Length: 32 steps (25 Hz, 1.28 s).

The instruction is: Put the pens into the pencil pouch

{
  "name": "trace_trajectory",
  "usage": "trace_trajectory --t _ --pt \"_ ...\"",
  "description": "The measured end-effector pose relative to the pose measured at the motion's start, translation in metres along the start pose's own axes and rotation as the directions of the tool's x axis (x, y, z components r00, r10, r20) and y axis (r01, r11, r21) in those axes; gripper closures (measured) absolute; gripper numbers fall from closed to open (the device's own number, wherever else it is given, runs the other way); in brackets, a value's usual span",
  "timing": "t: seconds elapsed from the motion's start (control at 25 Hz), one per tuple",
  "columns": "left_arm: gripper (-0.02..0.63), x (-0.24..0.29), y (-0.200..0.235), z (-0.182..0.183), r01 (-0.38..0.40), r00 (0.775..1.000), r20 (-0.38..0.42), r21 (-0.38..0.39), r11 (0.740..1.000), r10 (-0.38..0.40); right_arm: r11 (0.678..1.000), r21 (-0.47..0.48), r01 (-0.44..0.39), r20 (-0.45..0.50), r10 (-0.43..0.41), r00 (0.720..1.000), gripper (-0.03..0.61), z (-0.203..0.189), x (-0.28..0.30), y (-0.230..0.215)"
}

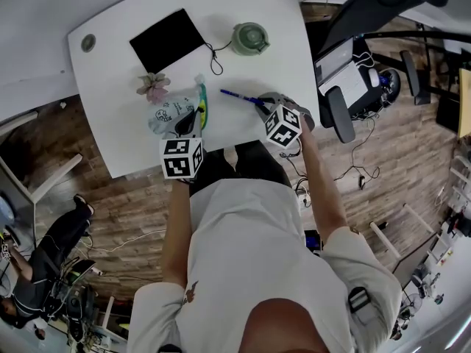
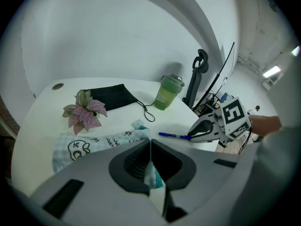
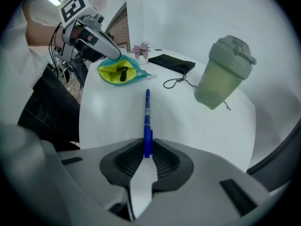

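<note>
A pale printed pencil pouch (image 1: 168,113) lies on the white table (image 1: 243,6), its yellow-lined mouth (image 3: 117,73) held up and agape. My left gripper (image 1: 193,126) is shut on the pouch's teal rim (image 2: 151,173). A dark pen (image 3: 123,73) sits inside the pouch. To its right a blue pen (image 1: 237,95) lies on the table, pointing toward the pouch. My right gripper (image 3: 147,155) is shut on the pen's near end (image 3: 147,140), angled steeply down at the table's right front edge (image 1: 263,106).
A green lidded cup (image 1: 249,38) stands at the back, with a black flat case (image 1: 168,39) and its cord to the left. A small pink plant (image 1: 153,87) sits behind the pouch. An office chair (image 1: 346,87) stands off the table's right side.
</note>
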<state>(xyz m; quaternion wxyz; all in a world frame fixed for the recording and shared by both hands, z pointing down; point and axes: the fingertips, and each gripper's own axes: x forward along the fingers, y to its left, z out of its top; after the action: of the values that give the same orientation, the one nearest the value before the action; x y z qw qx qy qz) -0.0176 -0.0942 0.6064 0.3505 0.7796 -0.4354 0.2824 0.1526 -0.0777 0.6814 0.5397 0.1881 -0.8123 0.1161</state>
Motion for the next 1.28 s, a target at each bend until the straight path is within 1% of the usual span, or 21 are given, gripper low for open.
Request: trace_trajectory --t 0.16,0.48,0.76,1.04,1.28 --pt "0.609 -0.002 0.001 0.002 -0.004 1.000 0.010 0.000 1.000 0.004 1.000 -0.022 -0.004 -0.007 0.004 1.000 0.518 0.002 -0.003 0.003" --pt "0.609 -0.006 0.003 0.005 -0.010 1.000 0.028 -0.004 1.000 0.010 0.998 -0.058 -0.008 0.019 0.009 1.000 0.518 0.017 -0.018 0.015" --pt "0.609 -0.009 0.005 0.008 -0.012 0.999 0.046 -0.013 1.000 0.012 0.991 -0.130 -0.027 0.027 0.031 0.999 0.518 0.037 -0.028 0.029" --pt "0.609 -0.012 0.008 0.014 -0.011 0.998 0.063 -0.022 1.000 0.013 0.979 -0.196 -0.062 0.012 0.066 0.998 0.518 0.056 -0.027 0.043" --pt "0.609 -0.015 0.009 0.017 -0.007 0.997 0.075 -0.032 0.999 0.009 0.970 -0.224 -0.089 -0.009 0.089 0.996 0.518 0.068 -0.021 0.052"
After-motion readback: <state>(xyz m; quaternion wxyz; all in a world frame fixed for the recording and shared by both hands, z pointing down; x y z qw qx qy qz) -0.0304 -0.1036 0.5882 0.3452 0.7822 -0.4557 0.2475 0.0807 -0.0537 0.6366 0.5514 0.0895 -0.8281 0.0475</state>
